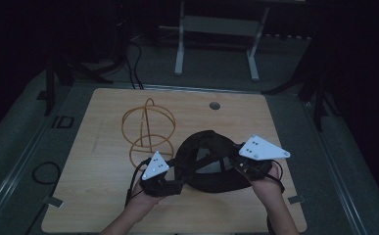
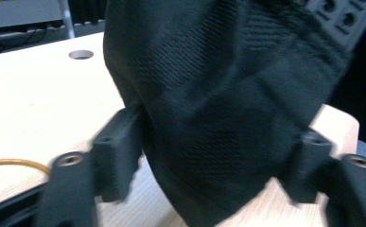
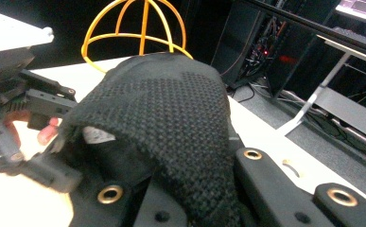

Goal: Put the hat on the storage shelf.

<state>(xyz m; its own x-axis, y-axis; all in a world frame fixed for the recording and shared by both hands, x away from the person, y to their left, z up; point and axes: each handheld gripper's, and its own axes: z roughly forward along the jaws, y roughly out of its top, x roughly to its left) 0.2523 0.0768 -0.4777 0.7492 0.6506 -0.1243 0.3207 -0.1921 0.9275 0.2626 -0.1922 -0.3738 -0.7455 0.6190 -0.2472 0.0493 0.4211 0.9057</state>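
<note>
Both forearms came in from the bottom edge of the high view, angled inward toward table centre. Left hand [image 1: 140,200] gripped the left gripper [image 1: 175,186] low and near the front edge, gripper pointing right toward the cap [image 1: 207,161]. Right hand [image 1: 268,188] held the right gripper [image 1: 237,164] a bit farther up the table, pointing left at the cap's other side.

Cap was black mesh fabric, opening up, sitting near the table [image 1: 104,205] centre-front, held between the two grippers. Whether it rested on the wood or hung just above, can't tell.

Left gripper view: cap fabric [image 2: 218,118] hung down between the two jaws, which stood fairly wide apart. One jaw's pad touched the fabric's edge, the other sat right at its far side. Blurred, so whether they actually pinched it, can't tell.

Right gripper view: cap's knit edge [image 3: 180,142] draped over and between the jaws, jaws close in on it, gripping the rim. The left gripper [image 3: 34,118] showed on the far side with fingertips [image 3: 46,135] behind it.

Orange wire frame [image 1: 148,129] stood upright on the table behind and left of the cap, near but apart. Small round hole [image 1: 215,105] in the tabletop toward the far edge.
</note>
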